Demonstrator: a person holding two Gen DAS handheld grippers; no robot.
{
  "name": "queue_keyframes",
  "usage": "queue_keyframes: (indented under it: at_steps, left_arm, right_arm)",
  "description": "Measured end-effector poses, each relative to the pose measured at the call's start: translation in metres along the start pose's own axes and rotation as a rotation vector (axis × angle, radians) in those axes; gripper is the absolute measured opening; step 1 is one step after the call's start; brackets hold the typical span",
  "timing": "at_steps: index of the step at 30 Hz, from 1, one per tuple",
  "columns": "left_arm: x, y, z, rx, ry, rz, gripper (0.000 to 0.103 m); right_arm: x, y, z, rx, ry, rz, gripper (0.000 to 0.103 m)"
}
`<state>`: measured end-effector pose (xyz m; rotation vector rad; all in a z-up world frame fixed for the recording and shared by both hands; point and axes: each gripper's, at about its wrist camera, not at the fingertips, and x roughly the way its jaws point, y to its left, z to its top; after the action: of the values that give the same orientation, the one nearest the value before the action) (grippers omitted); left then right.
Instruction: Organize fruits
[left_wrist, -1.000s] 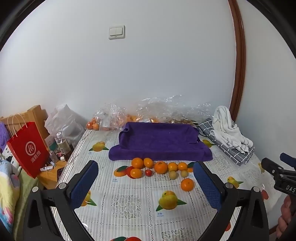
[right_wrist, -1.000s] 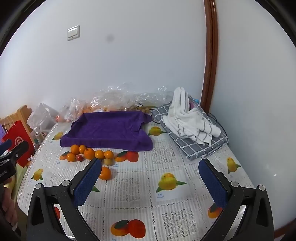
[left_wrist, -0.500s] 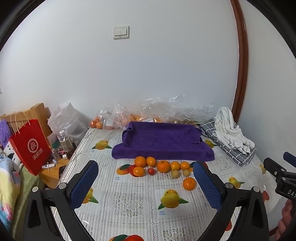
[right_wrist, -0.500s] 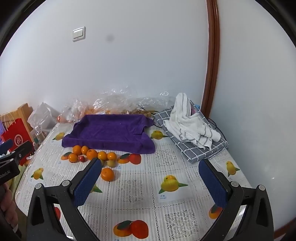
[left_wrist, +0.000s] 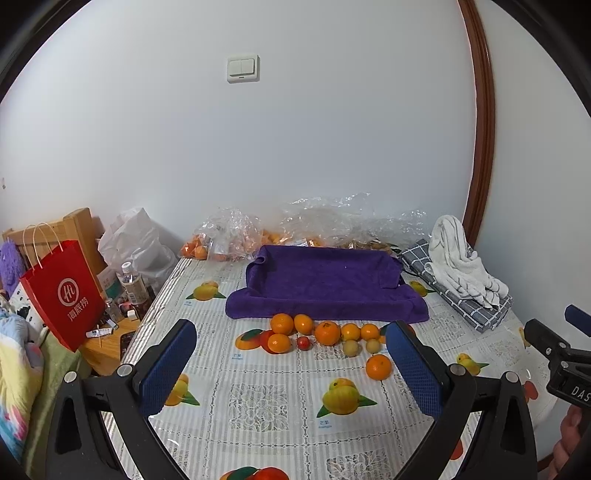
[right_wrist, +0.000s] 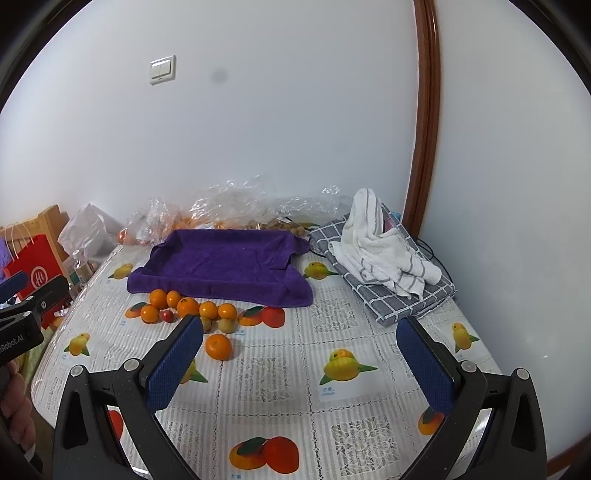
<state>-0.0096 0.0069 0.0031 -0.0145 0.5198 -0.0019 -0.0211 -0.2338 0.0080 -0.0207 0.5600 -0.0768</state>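
Several oranges (left_wrist: 327, 332) lie in a row on the table in front of a purple towel tray (left_wrist: 325, 280), with a small red fruit (left_wrist: 303, 343) and two small pale green fruits (left_wrist: 351, 348). One orange (left_wrist: 378, 367) sits apart, nearer to me. My left gripper (left_wrist: 291, 363) is open and empty, held above the table short of the fruits. My right gripper (right_wrist: 303, 356) is open and empty, to the right of the lone orange (right_wrist: 218, 346). The row (right_wrist: 187, 307) and the tray (right_wrist: 221, 264) also show in the right wrist view.
Plastic bags of fruit (left_wrist: 229, 240) lie behind the tray against the wall. A white striped towel (left_wrist: 461, 258) lies on a grey checked cloth (right_wrist: 391, 295) at the right. A red paper bag (left_wrist: 62, 295) and bottles (left_wrist: 133, 284) stand off the table's left edge.
Both grippers have tilted and drawn back slightly, so the fruits and tray sit a little lower in view. Both stay open and empty.
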Motion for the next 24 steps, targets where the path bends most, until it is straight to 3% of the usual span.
queue_keyframes:
  at_steps: [24]
  left_arm:
    - [-0.0025, 0.0048, -0.0072, -0.011, 0.002, 0.004, 0.103]
  right_arm:
    - [-0.0019, 0.0018, -0.0019, 0.0, -0.005, 0.001, 0.103]
